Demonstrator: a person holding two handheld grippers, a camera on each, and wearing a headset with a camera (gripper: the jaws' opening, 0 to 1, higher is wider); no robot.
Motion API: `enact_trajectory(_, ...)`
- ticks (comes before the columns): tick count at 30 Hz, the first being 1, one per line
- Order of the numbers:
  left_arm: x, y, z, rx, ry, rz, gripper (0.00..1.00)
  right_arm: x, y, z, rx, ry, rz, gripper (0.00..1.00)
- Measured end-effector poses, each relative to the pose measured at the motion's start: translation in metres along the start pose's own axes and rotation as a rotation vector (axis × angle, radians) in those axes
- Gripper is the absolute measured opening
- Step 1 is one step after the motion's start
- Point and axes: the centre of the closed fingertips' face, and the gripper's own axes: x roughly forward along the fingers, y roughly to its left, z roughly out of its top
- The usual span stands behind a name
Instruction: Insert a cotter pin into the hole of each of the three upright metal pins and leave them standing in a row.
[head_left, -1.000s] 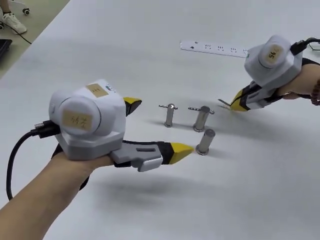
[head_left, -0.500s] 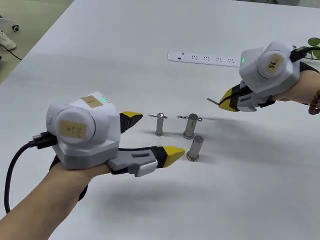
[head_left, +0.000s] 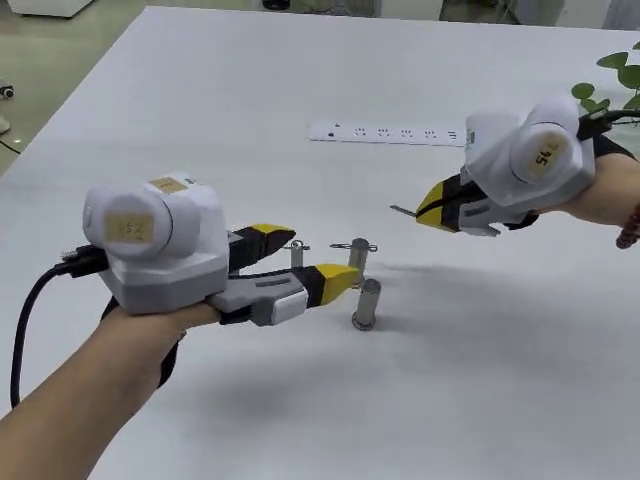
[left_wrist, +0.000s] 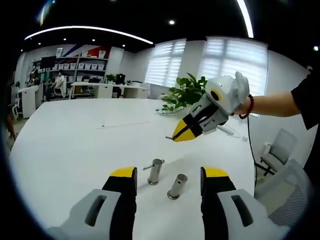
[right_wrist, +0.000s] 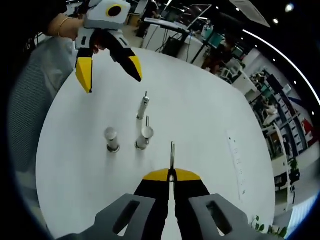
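Right fingers (right_wrist: 186, 175) yellow-tipped, pinching wiry cotter pin (right_wrist: 172, 152)

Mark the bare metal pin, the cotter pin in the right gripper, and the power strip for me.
bare metal pin (head_left: 366, 305): head view, middle of its shaft.
cotter pin (right_wrist: 172, 155): right gripper view, straight leg ahead of the jaws.
power strip (head_left: 390, 133): head view, middle of its top face.

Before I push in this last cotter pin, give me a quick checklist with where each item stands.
1. Cotter pin held in right tool: ok.
2. Left tool open: ok.
3. Bare metal pin upright: ok.
4. Its hole facing the cotter pin: cannot tell.
5. Other two metal pins fitted: ok.
6. Three in a row: not ok, bare one sits off line.
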Motion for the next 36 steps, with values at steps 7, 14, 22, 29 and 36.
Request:
enact_trajectory(7,0.007,-0.004,0.007,-0.054,0.006,-0.027,0.39,-0.005,0.017,0.016,-0.036,-0.035,-0.013,0.0)
enact_trajectory(14,0.012,-0.007,0.008,-0.129,0.024,-0.043,0.34,-0.006,0.031,0.03,-0.06,-0.064,-0.012,0.0)
enact_trajectory(22,0.02,-0.014,0.001,-0.199,0.055,-0.061,0.26,-0.009,0.039,0.047,-0.081,-0.11,-0.013,0.0)
enact_trajectory(29,0.024,-0.024,0.004,-0.228,0.044,-0.093,0.17,-0.01,0.049,0.057,-0.116,-0.133,0.003,0.0)
enact_trajectory(36,0.024,-0.025,0.005,-0.229,0.037,-0.093,0.09,-0.012,0.051,0.063,-0.137,-0.143,0.002,0.0)
